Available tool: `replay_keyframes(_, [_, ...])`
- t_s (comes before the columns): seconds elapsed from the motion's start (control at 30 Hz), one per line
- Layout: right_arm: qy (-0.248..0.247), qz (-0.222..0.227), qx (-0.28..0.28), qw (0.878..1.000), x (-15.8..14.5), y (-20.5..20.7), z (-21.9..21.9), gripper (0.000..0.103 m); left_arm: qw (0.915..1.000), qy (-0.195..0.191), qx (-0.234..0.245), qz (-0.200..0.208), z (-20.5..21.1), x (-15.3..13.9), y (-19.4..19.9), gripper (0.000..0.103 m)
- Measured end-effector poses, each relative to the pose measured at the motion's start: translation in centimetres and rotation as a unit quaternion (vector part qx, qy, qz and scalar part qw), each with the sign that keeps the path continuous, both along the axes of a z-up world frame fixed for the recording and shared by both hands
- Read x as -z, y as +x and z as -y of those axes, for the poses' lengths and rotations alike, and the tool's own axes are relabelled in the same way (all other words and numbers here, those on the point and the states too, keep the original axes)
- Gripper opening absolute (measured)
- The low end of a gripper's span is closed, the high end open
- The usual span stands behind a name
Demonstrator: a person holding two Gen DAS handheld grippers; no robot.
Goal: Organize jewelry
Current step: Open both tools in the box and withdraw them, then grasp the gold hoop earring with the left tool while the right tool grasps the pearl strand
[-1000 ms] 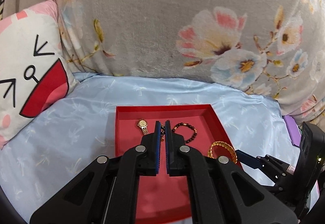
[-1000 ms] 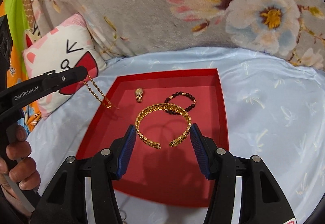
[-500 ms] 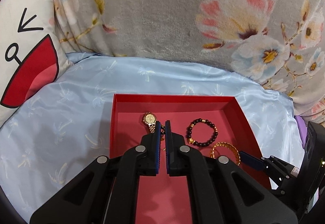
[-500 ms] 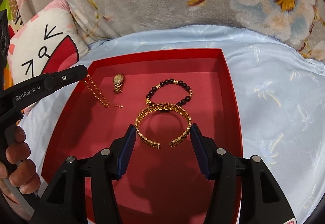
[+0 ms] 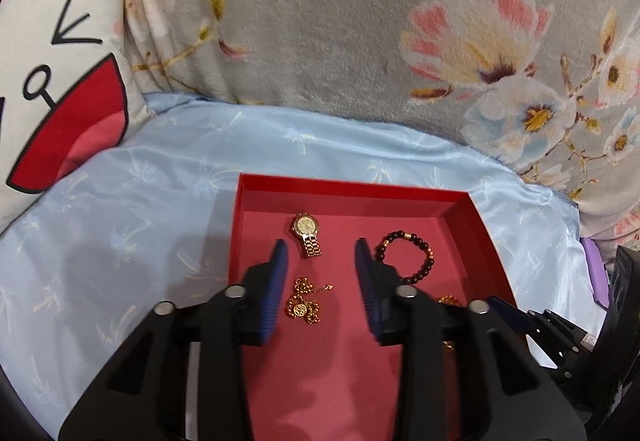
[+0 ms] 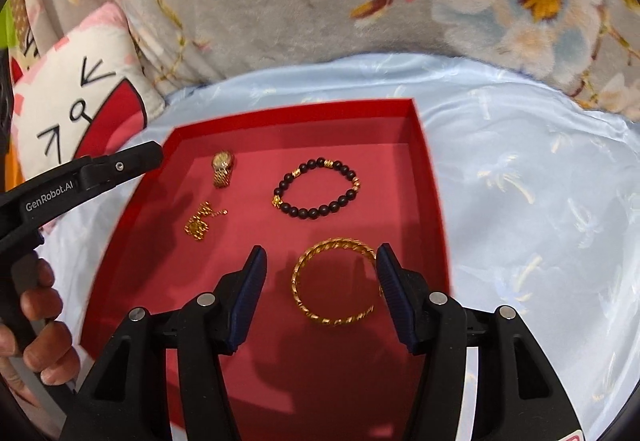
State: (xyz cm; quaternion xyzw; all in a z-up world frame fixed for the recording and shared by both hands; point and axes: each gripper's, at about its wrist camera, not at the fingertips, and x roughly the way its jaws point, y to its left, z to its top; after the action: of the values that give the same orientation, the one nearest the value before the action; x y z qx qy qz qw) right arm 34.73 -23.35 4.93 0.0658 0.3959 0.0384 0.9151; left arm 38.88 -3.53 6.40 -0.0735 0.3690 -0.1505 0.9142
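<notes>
Right wrist view, whole gold bangle (image 6: 335,283), left wrist view hides most

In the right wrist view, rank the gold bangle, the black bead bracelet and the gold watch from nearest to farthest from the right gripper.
1. Gold bangle: lying between the right gripper's open fingers, by the right pad.
2. Black bead bracelet: farther back, mid-tray.
3. Gold watch: farthest, back left of the red tray.
</notes>
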Motion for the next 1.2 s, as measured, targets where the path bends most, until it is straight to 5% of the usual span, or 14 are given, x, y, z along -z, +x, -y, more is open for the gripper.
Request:
replay_keyframes(0.47, [0.001, 0.068, 0.009, 0.998, -3.8, -15.3, 0.0, 0.059, 0.9994, 0.014, -0.007, 0.031, -3.1, -3.1, -11.7, 0.045])
replay_keyframes(0.8, [0.013, 0.044, 0.022, 0.999, -0.5, -26.0, 0.2, 0.059, 0.9995, 0.025, -0.019, 0.002, -5.4, 0.7, -22.8, 0.056])
replay_keyframes(1.2, [0.009, 0.006, 0.034, 0.999, 3.8, -26.8, 1.5, 0.059, 0.9975, 0.061, -0.015, -0.032, -3.5, 6.1, -27.3, 0.063])
